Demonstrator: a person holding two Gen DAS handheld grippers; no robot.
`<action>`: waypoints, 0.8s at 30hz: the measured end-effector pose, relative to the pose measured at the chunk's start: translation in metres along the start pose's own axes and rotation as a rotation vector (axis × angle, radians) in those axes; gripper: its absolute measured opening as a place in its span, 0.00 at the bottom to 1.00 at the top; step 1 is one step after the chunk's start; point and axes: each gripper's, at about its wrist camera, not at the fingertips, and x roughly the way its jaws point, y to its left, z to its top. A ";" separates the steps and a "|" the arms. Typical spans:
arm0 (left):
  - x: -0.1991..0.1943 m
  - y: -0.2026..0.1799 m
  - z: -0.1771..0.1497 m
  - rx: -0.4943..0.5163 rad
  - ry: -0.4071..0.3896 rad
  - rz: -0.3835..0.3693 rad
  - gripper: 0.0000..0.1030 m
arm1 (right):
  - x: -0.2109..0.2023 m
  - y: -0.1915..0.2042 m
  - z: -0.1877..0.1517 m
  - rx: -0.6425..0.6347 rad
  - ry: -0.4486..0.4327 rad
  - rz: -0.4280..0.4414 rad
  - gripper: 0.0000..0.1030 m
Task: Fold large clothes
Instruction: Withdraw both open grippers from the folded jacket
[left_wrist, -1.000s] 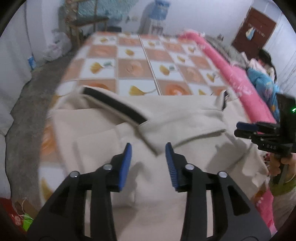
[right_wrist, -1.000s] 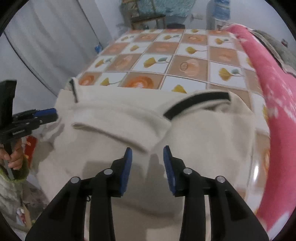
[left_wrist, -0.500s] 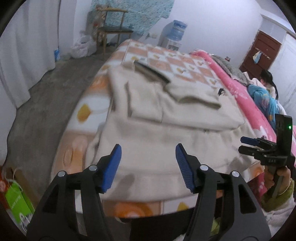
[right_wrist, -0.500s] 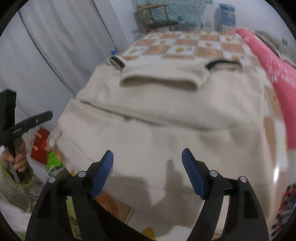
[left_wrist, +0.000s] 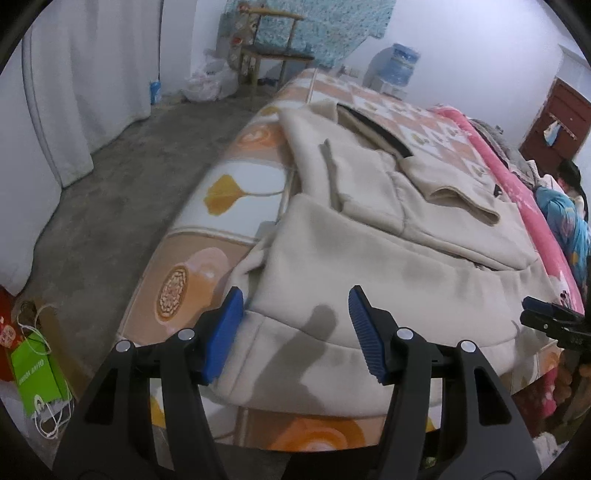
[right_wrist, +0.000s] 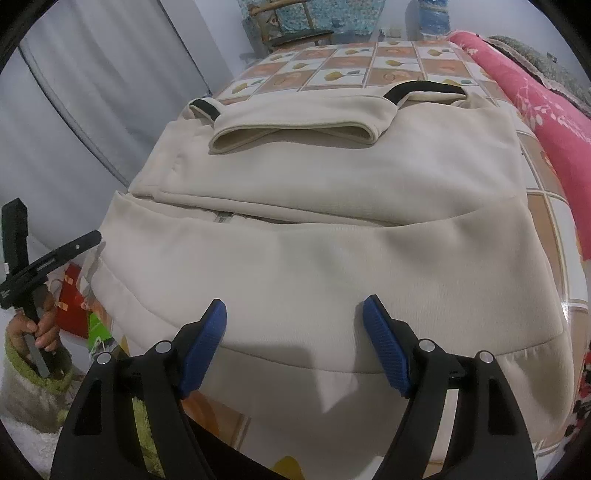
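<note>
**Both tongs wide over the hem, ready for the lengthwise fold**

I hold my left gripper (left_wrist: 295, 332) with its blue pads spread wide, pinching nothing, just above the near-left corner of the cream hoodie (left_wrist: 388, 236). My right gripper (right_wrist: 293, 339) is spread the same way and also holds nothing, hanging over the middle-right of the ribbed hem (right_wrist: 332, 384), which droops over the near edge of the bed (left_wrist: 221, 192).

The hoodie lies flat on the tiled-pattern cover, straight ahead of both tongs. Its long axis runs away from me: hem nearest, then the pocket seam with its small zipper (right_wrist: 221, 218), then the sleeves folded across the chest, with the black-lined collar (right_wrist: 424, 88) farthest off. The width runs left to right between my two hands.

That layout is what I judge the next move turns on. The hem is the nearest edge to both tongs and the collar is well beyond reach, so the hem should travel up toward the collar. Each hand is about equally near its own side: the left at the corner where the cloth bunches beside the bed edge, the right further in from its corner, towards the pink blanket (right_wrist: 535, 96). I would shift the right outward before closing, or the fold may come out skewed.
</note>
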 end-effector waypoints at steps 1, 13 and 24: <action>0.004 0.004 0.001 -0.017 0.014 -0.026 0.54 | 0.000 0.000 0.000 0.002 -0.002 0.000 0.72; 0.012 0.033 0.012 -0.158 -0.021 -0.304 0.48 | 0.002 0.003 0.000 -0.008 0.000 -0.016 0.72; 0.023 0.021 0.021 -0.082 -0.034 -0.335 0.37 | 0.004 0.005 0.001 -0.022 0.003 -0.032 0.73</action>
